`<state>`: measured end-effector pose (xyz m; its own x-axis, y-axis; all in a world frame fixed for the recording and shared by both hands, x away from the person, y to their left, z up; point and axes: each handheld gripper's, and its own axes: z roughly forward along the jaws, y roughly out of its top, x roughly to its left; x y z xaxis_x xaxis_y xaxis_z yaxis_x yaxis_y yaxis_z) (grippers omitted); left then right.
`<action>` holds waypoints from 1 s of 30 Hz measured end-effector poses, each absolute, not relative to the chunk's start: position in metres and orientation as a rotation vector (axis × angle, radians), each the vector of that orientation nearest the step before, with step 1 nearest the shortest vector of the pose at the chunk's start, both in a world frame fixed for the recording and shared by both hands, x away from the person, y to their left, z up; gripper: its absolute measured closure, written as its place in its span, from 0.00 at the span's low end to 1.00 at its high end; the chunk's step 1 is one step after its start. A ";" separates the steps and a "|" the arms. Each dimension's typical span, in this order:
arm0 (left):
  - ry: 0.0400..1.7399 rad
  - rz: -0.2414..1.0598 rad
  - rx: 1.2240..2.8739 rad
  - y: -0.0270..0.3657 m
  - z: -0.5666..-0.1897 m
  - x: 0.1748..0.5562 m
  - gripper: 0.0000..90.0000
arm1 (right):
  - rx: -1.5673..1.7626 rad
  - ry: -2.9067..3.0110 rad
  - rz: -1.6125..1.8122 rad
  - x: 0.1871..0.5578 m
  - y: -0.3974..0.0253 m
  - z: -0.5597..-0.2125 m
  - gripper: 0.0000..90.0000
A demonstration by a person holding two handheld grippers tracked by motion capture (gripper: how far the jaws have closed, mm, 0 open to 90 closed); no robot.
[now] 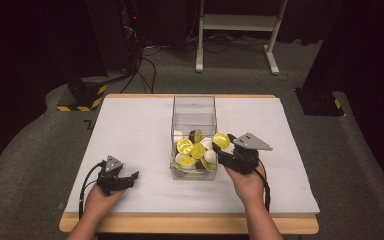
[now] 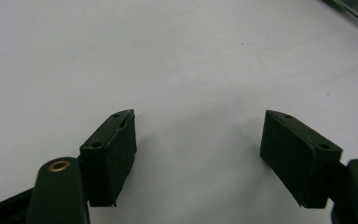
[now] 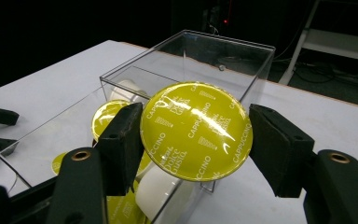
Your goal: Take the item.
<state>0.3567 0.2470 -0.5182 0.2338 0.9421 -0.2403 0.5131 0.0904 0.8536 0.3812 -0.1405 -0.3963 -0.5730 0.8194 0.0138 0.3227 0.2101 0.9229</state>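
A clear plastic box (image 1: pixel 194 98) stands at the table's centre, holding several yellow-lidded coffee capsules (image 1: pixel 192 150) with white bodies. My right gripper (image 1: pixel 223 148) is at the box's right wall, near its front corner, shut on one capsule (image 1: pixel 221 140). In the right gripper view the capsule's yellow "Cappuccino" lid (image 3: pixel 196 130) faces the camera between the right gripper (image 3: pixel 196 140) jaws, above the box's near corner (image 3: pixel 223 51). My left gripper (image 1: pixel 131 178) rests low on the white table (image 1: pixel 130 125), left of the box. The left gripper (image 2: pixel 198 135) stands open over bare table.
Behind the table stand a white metal frame (image 1: pixel 235 22), a black-and-yellow striped base (image 1: pixel 82 97) with cables, and a dark base (image 1: pixel 320 102) at the right. The table's wooden edge (image 1: pixel 190 224) runs along the front.
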 end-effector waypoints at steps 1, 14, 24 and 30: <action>1.411 0.567 1.557 0.247 -0.518 0.357 0.30 | 1.060 2.003 1.346 0.382 -0.142 -0.396 0.43; 1.413 0.569 1.555 0.247 -0.518 0.357 0.30 | 1.103 1.963 1.298 0.387 -0.161 -0.399 0.43; 1.414 0.567 1.549 0.247 -0.518 0.357 0.30 | 1.139 1.952 1.254 0.394 -0.171 -0.407 0.43; 1.415 0.566 1.548 0.247 -0.518 0.357 0.30 | 1.163 1.941 1.247 0.398 -0.178 -0.410 0.43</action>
